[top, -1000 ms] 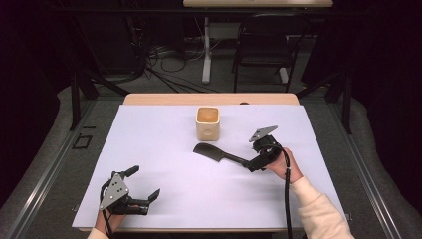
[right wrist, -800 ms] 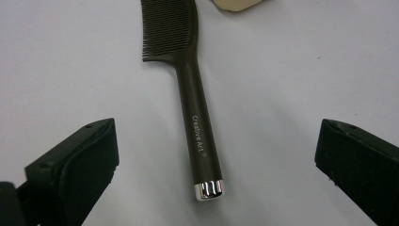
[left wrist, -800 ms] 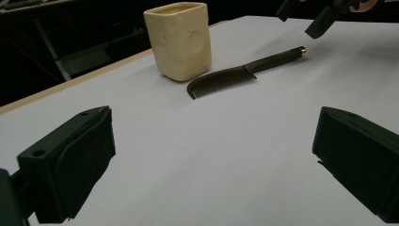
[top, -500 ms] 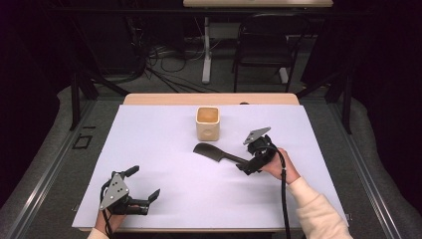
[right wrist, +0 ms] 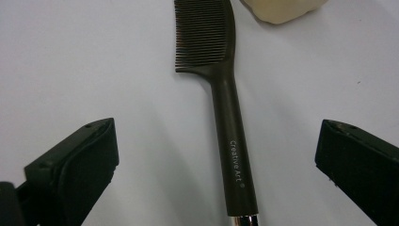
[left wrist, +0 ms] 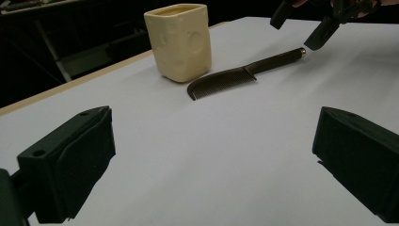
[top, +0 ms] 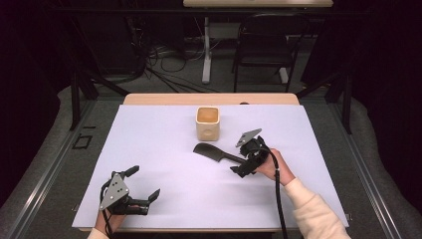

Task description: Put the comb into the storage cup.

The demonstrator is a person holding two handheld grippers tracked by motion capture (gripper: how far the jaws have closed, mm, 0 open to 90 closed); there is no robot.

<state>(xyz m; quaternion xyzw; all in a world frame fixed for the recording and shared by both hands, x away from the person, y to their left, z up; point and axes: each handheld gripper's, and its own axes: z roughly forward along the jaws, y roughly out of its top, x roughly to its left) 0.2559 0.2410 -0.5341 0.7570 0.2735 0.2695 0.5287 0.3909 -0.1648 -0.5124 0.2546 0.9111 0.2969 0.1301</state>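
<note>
Right hand-held gripper point(top: 242, 164) hovering over comb point(right wrist: 221, 94) handle end, jaws wide apart, handle lying between them on counter point(top: 164, 144), untouched. Cream cup point(top: 207, 123) sitting just beyond comb teeth; inside not showing contents. Left hand-held gripper point(top: 142, 191) resting well apart, jaws apart, gripping nothing.

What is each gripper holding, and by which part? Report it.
Nothing is held. The right gripper is open, its jaws either side of the comb handle without touching. The left gripper is open on nothing.

A black handled comb point(right wrist: 221, 94) lies flat on the table, handle end between the right gripper's point(right wrist: 216, 165) spread jaws.
</note>
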